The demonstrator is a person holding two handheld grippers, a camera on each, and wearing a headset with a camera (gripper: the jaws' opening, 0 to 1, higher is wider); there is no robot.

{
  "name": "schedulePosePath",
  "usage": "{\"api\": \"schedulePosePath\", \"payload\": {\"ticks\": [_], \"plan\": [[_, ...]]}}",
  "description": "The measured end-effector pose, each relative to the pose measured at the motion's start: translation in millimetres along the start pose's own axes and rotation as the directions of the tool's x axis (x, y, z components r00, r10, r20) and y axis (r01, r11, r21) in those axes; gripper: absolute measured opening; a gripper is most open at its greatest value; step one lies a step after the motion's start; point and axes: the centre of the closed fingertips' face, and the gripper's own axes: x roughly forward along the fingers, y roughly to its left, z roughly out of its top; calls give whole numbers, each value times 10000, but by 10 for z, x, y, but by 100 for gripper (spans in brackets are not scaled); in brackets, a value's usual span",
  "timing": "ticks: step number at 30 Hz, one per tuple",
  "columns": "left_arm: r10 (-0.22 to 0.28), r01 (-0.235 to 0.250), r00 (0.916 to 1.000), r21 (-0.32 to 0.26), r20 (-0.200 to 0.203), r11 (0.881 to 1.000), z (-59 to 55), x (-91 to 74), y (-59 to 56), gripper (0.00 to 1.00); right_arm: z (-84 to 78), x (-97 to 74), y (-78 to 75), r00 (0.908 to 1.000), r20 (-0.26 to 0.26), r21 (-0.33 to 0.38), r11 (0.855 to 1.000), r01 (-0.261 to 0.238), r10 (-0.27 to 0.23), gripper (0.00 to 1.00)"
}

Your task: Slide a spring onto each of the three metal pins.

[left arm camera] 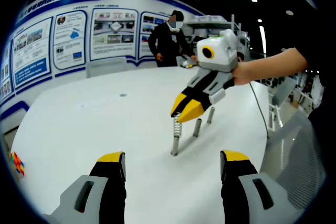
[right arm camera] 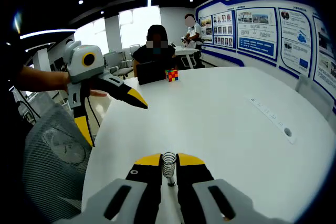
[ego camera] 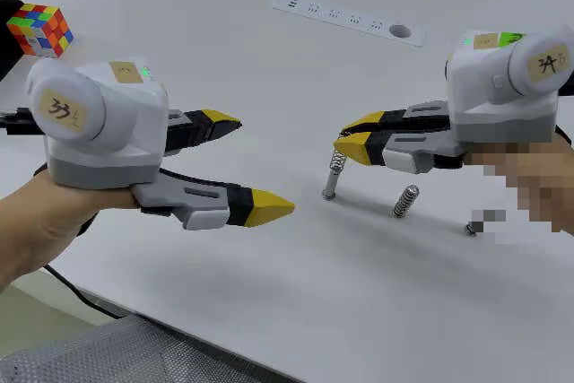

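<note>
Left gripper [ego camera: 265, 164] agape; right gripper [ego camera: 341, 141] tight around spring [ego camera: 337, 162], apparently atop pin [ego camera: 330, 188]

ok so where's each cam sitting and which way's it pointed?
Head view: headset, looking down at left gripper, right gripper, pins; forearm shows.
Left gripper view: on left gripper, facing right gripper; own open jaws.
Right gripper view: on right gripper, facing left gripper, Rubik's cube; own jaws shut on spring.
Shared: both gripper views show that spring.

Bare table [ego camera: 224, 293] lay open between the wide-jawed left gripper [ego camera: 265, 165] and the row of three pins [ego camera: 398, 213]. The right gripper [ego camera: 350, 139], clamped on a spring [ego camera: 337, 161], blocked the nearest pin [ego camera: 330, 189] from above. The cube [ego camera: 40, 29] and power strip [ego camera: 345, 18] stood well apart.
</note>
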Motion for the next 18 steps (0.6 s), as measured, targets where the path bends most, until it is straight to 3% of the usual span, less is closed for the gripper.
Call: {"api": "schedulePosePath", "payload": {"ticks": [3, 10, 18], "plan": [[43, -40, 9998, -147, 195, 9999, 32, -11, 5, 74, -28, 21, 10, 10000, -22, -16, 10000, -17, 17, 11], [24, -23, 10000, -172, 49, 9999, -11, -20, -1, 73, -139, 78, 10, 9999, 30, -147, 9998, 135, -135, 11], [221, -222, 9998, -324, -30, 9992, -68, -90, 75, 72, -276, 164, 13, 9996, 0, -101, 9996, 268, -268, 11]]}}
